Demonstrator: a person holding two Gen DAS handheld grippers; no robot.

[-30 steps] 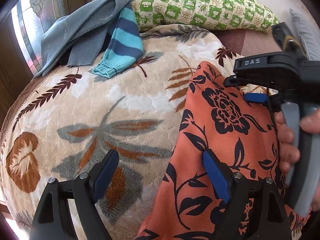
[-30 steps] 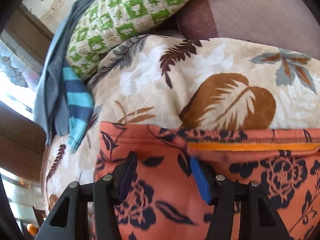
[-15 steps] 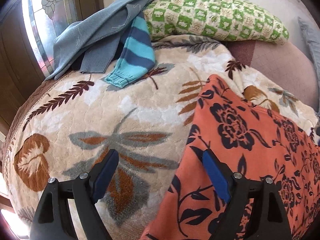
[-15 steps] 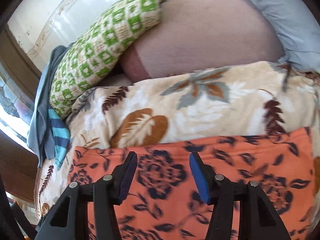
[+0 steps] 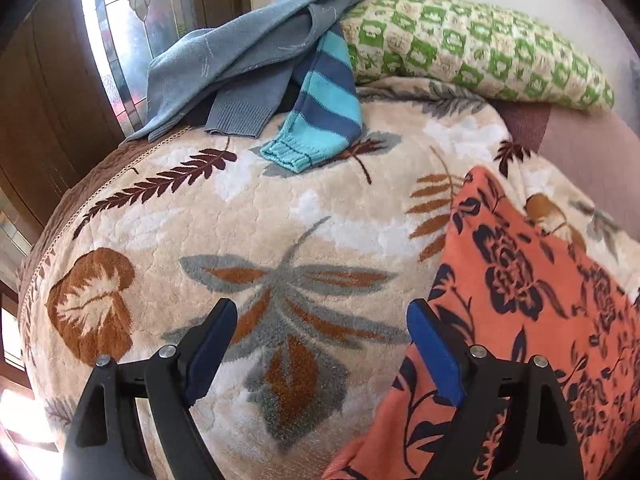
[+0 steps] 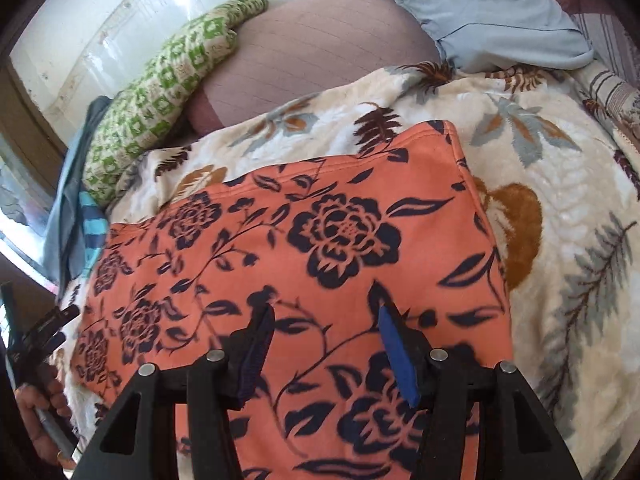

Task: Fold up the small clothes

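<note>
Left wrist view: we are holding left gripper [image 5: 320,344] wide open, nothing between pads, hovering over leaf-print blanket [image 5: 248,216] on bed. Orange floral garment [image 5: 532,320] lying flat at right. Striped sleeve [image 5: 320,120], grey sweater [image 5: 240,60] lying beyond.

Right wrist view: we are holding right gripper [image 6: 324,344] part-open, empty, over orange floral garment [image 6: 320,240]. Left hand [image 6: 36,420] showing at lower left edge.

Both views are taken from a wrist, angled steeply down and close over the bed. In the left view the orange floral cloth [image 5: 532,320] is seen at the lower right; in the right view it [image 6: 304,264] is centred. The green pillow [image 5: 472,44] [image 6: 160,104] is shared, upper in both.
</note>
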